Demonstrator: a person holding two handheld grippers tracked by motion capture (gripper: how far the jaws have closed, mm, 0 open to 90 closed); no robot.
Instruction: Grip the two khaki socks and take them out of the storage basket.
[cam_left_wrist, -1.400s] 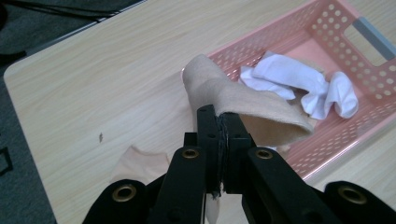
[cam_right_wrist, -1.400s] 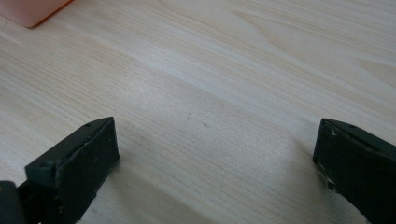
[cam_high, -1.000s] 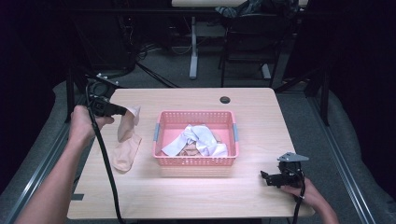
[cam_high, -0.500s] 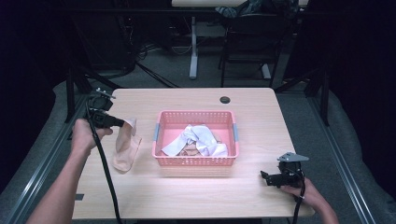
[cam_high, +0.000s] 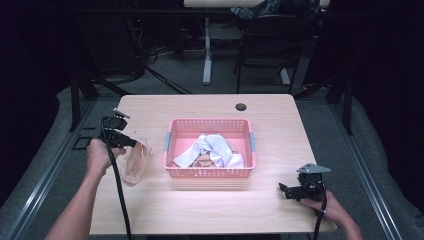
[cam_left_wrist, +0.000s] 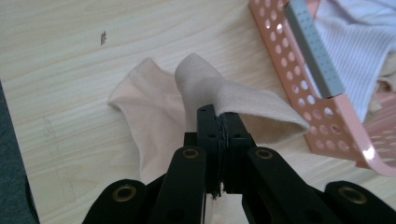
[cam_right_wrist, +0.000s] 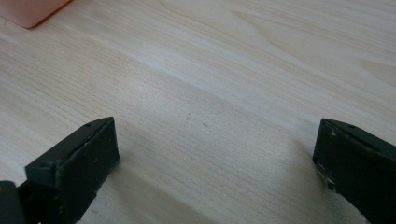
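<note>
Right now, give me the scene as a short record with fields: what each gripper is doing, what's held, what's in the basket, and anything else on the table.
left gripper: shut on the beige sock
beige sock: pinched at one fold, the rest lying on the table left of the basket
right gripper: open, nothing between the jaws, low over bare wood near the table's front right
pink basket: mid-table, holding white cloth and some beige fabric
table: light wood
other item: small dark round object near the far edge

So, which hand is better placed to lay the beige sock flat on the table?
Left: the left gripper is shut on the beige sock beside the pink basket. The right gripper rests open, apart.
</note>
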